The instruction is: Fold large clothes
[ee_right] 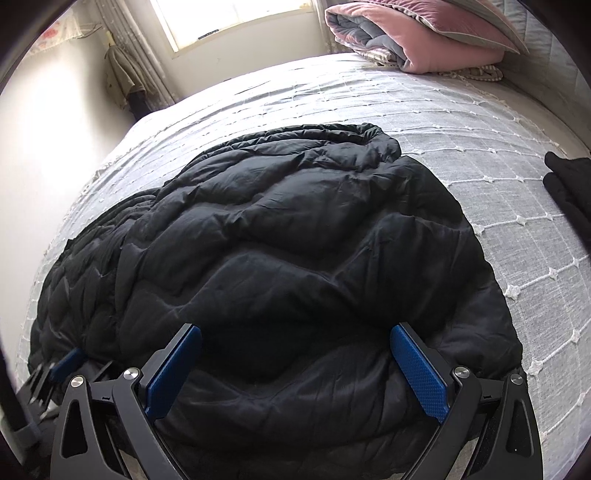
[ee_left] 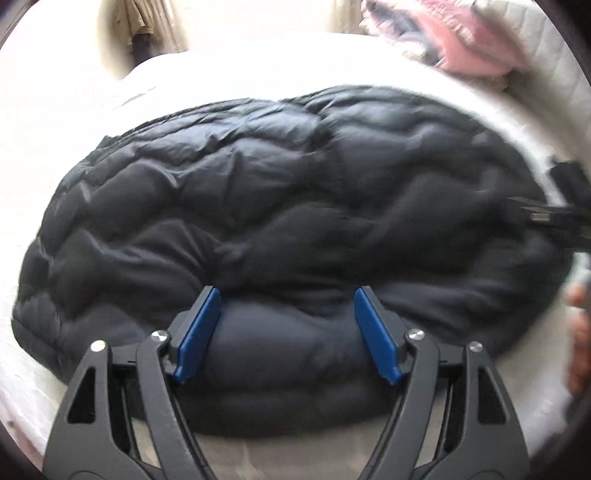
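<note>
Jacket (ee_right: 280, 236): black quilted cloth, faint sheen. Bedspread (ee_right: 461, 155): pale woven cloth, raised tufted grid. Right claw (ee_right: 295, 369): matt black plastic, textured blue pads (ee_right: 421, 373), bright metal pivots.

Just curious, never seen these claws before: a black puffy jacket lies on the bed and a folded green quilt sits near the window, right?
Nearly: the black puffy jacket does lie on the bed, but the folded quilt is pink, not green, as the right wrist view shows.

Daylight is pouring in from the window (ee_right: 236, 22) at upper centre, overexposing the left wrist view, which is smearing with blur; fisheye is bending both frames' edges.
</note>
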Demonstrator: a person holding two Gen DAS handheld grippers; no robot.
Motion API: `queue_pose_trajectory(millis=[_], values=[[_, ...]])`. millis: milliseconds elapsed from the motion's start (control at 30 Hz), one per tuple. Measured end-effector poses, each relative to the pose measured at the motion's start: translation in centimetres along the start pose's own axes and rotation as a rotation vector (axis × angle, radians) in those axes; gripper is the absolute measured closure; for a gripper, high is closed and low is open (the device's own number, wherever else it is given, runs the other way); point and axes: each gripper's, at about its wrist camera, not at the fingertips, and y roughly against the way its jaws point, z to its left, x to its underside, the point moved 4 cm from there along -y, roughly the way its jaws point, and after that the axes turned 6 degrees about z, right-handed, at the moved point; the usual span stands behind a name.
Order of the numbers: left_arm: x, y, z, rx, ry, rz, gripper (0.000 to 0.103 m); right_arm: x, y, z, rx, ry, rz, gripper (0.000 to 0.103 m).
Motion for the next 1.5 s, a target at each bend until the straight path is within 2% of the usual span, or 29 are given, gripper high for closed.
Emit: queue_pose_trajectory(millis=[67, 133, 200, 300, 367, 500, 567, 667, 767, 933, 1067, 1100, 1133, 1200, 1267, 1333, 1500], values=[[0.7, 0.4, -0.2, -0.054, -0.032, -0.028, 0.027, -0.1, 0.3, -0.2, -0.003, -0.011, -0.004, 0.0], [1.4, -1.5, -0.4, -0.077, -0.05, 0.017, 0.027, -0.3, 0.4, -0.4, -0.008, -0.023, -0.009, 0.0], [1.6, -2.2, -0.7, -0.096, -0.06, 0.014, 0.026, -0.3, 0.3, -0.4, -0.012, -0.026, -0.003, 0.0], [0.8, -1.6, -0.5, -0.066, -0.046, 0.029, 0.026, -0.1, 0.3, -0.3, -0.001, -0.012, 0.0, 0.0], [-0.6, -0.8, 0.2, -0.027, -0.012, 0.016, 0.026, -0.2, 0.5, -0.6, -0.009, -0.025, -0.006, 0.0], [-5.4, 0.1, 0.8, -0.047, -0.012, -0.046, 0.026, -0.3, 1.2, -1.3, -0.031, -0.071, -0.026, 0.0], [-7.5, -1.8, 1.1, -0.073, -0.017, -0.015, 0.026, -0.4, 1.6, -1.7, -0.035, -0.083, -0.037, 0.0], [-8.6, -4.8, 1.1, -0.093, -0.006, 0.012, 0.025, -0.4, 2.6, -2.9, -0.021, -0.123, -0.068, 0.0], [-8.3, -6.2, 1.2, -0.101, -0.016, 0.0, 0.022, -0.3, 4.1, -5.7, -0.028, -0.225, -0.107, 0.0], [-8.2, -6.5, 1.7, -0.084, -0.013, 0.017, 0.022, 1.7, 5.2, -12.4, -0.083, -0.537, -0.107, 0.0], [-7.7, -6.5, 1.6, -0.069, -0.005, 0.019, 0.021, 5.1, 4.8, -15.6, -0.182, -0.719, -0.094, 0.0], [-7.8, -6.6, 1.5, -0.068, -0.007, 0.019, 0.021, 6.0, 4.5, -15.7, -0.236, -0.763, -0.094, 0.0], [-7.8, -6.6, 1.5, -0.066, -0.005, 0.02, 0.021, 6.3, 4.1, -15.7, -0.279, -0.783, -0.089, 0.0], [-7.7, -6.5, 1.3, -0.061, 0.0, 0.02, 0.022, 6.5, 2.7, -14.0, -0.421, -0.773, -0.046, 0.0], [-7.6, -6.5, 1.3, -0.062, -0.001, 0.017, 0.021, 5.9, 1.5, -12.1, -0.49, -0.724, -0.002, 0.0], [-7.5, -6.5, 1.5, -0.061, -0.002, 0.016, 0.021, 5.7, 0.9, -10.3, -0.501, -0.7, 0.002, 0.0], [-7.4, -6.2, 1.4, -0.064, 0.002, 0.001, 0.022, 4.8, 0.7, -7.3, -0.415, -0.619, -0.044, 0.0]])
